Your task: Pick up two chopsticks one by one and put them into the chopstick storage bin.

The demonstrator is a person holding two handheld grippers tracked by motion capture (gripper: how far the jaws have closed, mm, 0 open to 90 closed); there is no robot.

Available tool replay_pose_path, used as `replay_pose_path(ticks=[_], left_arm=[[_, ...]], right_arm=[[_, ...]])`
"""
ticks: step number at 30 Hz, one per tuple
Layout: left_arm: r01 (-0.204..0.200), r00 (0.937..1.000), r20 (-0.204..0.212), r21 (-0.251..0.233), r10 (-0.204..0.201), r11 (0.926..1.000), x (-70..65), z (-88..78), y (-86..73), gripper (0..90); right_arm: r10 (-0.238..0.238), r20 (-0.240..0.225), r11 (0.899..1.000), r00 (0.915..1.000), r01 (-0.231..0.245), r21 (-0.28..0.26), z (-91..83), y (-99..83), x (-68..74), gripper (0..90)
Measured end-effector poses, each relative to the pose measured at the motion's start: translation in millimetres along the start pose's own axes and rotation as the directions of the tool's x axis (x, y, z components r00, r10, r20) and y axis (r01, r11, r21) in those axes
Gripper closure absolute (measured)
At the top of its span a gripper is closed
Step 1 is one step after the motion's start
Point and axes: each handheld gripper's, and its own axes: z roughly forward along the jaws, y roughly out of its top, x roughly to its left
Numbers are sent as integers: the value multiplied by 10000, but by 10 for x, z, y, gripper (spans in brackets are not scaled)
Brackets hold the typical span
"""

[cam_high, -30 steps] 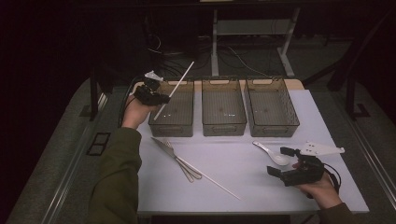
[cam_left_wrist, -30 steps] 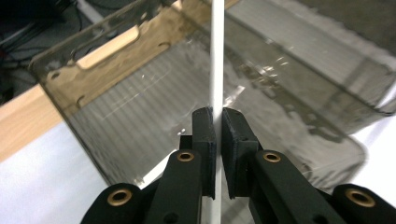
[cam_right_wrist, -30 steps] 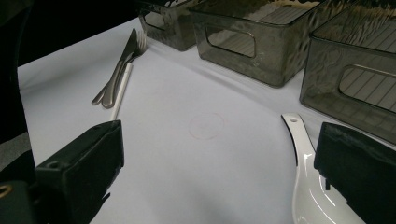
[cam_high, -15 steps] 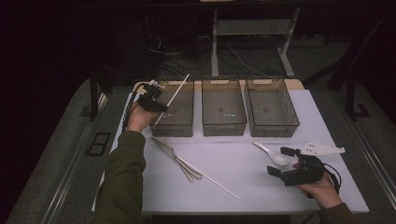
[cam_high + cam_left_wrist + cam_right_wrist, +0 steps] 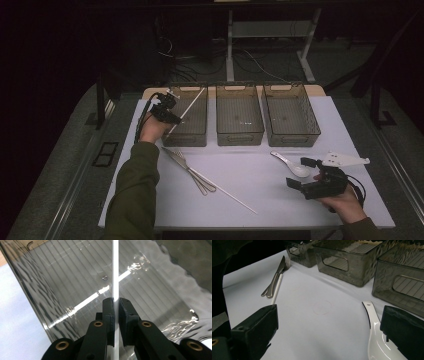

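The stick (image 5: 115,270) is white, clamped between black jaws of the left gripper (image 5: 116,305). The bins (image 5: 239,117) are smoky grey (see-through, with a ribbed floor pattern). The table (image 5: 260,175) is white, the spoon (image 5: 375,340) glossy white, the fork (image 5: 277,272) silvery, the sleeve (image 5: 132,200) olive green.

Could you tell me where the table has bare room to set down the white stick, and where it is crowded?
Bare: the middle, between the fork and knife and the white spoon, and the front strip near the table edge. Crowded: the back row of three bins, where the left gripper holds the white stick, and the right gripper by the spoon.
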Motion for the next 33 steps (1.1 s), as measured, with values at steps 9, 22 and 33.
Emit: replay_pose_path(ticks=[9,22,33], left_arm=[[18,10000,98,-243,-15,9997,8,-32,4,788],[-1026,9914,679,-1310,1122,9861,-157,-254,103,623],[-2209,9518,1622,-2268,2604,9486,-499,-480,183,482]], right_arm=[[8,6,10000,10000,-8,1,2,-1,0,15],[6,15,10000,10000,-6,1,8,1,7,15],[20,14,10000,10000,-20,1,7,-1,6,15]])
